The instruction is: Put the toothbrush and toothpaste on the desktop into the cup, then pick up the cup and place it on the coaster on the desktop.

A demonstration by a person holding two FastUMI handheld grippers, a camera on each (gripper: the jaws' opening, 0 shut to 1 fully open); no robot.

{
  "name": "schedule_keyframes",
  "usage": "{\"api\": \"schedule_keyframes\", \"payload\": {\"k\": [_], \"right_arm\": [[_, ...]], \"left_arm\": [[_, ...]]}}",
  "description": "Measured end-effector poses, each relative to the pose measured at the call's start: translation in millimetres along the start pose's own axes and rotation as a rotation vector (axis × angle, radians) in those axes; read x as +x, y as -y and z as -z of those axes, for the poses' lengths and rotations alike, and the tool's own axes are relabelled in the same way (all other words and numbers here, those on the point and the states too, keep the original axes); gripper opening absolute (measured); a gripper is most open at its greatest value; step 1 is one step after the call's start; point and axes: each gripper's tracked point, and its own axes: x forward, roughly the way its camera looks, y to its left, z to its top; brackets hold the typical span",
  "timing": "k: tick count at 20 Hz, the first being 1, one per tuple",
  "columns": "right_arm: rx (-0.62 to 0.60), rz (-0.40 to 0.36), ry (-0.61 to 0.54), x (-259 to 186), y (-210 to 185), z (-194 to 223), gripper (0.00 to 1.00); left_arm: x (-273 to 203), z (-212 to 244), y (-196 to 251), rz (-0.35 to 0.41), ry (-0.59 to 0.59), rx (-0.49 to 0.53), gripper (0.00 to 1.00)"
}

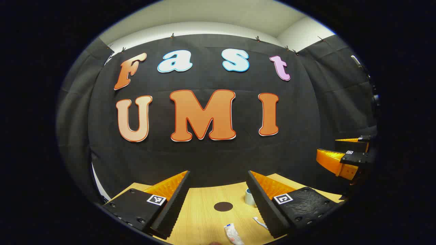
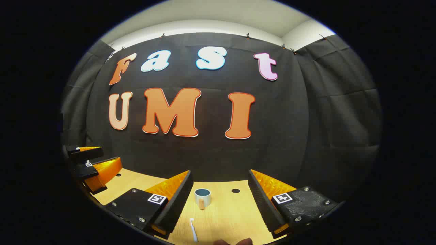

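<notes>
Wooden tabletop (image 2: pixel 224 211) carries toothbrush (image 2: pixel 193 229) and toothpaste (image 1: pixel 233 234) near the empty cup (image 2: pixel 202 196); we hold both grippers spread, needing a pinch on either.

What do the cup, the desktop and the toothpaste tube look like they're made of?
The cup looks like glazed ceramic: smooth pale wall, with a tan, perhaps wooden, handle. The desktop looks like light wood or laminate, with grain lines. The toothpaste tube seems soft plastic, crinkled.
</notes>
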Motion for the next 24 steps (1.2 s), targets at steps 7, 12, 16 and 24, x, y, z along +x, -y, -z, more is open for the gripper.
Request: {"api": "schedule_keyframes", "payload": {"k": [7,12,16,24], "right_arm": [[0.012,-0.098,-0.017,17,-9,10,0.98],[0.018,-0.142,-0.03,23,-18,18,0.98],[0.025,-0.164,-0.034,25,-23,20,0.98],[-0.024,-0.153,-0.098,34,-16,46,0.98]], "left_arm": [[8,7,7,-0.064,-0.026,0.013,0.98],[8,10,12,-0.069,-0.04,0.015,0.99],[9,3,11,-0.085,-0.015,0.028,0.99],[3,-2,4,-0.112,0.001,0.045,0.98]]}}
